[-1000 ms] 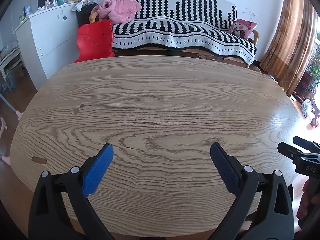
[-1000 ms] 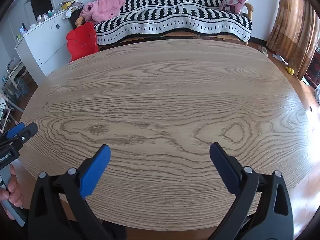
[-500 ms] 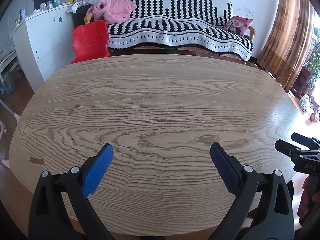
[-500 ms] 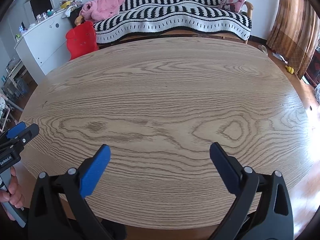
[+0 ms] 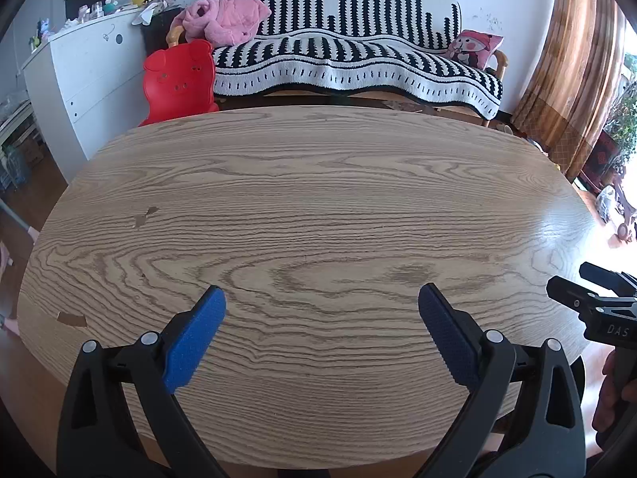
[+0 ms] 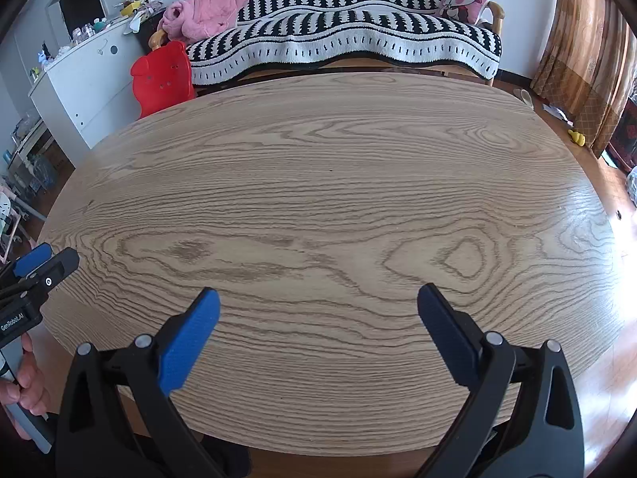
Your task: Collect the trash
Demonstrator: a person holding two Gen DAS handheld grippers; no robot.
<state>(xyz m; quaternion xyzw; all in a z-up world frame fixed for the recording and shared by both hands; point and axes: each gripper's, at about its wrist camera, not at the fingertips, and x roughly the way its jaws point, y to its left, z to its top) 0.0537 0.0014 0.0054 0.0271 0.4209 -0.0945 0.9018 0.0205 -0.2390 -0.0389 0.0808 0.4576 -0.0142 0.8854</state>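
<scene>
An oval wooden table (image 5: 318, 207) (image 6: 330, 183) fills both views, and no trash shows on it. My left gripper (image 5: 321, 298) hangs open over the table's near edge, blue pads wide apart, nothing between them. My right gripper (image 6: 318, 298) is open the same way, also holding nothing. In the left wrist view the right gripper (image 5: 585, 290) pokes in at the right edge, held by a hand (image 5: 613, 390). In the right wrist view the left gripper (image 6: 40, 263) shows at the left edge, with a hand (image 6: 24, 382) below it.
Behind the table stands a sofa with a black-and-white striped throw (image 5: 358, 59), a pink garment (image 5: 223, 16) and a pink cushion (image 5: 473, 47). A red pig-shaped chair (image 5: 179, 79) and a white cabinet (image 5: 87, 79) stand back left. Brown curtains (image 5: 577, 71) hang at right.
Both views have crept slightly backward and up over the table, so the sofa sits a little lower in the left view. Both grippers stay open.
</scene>
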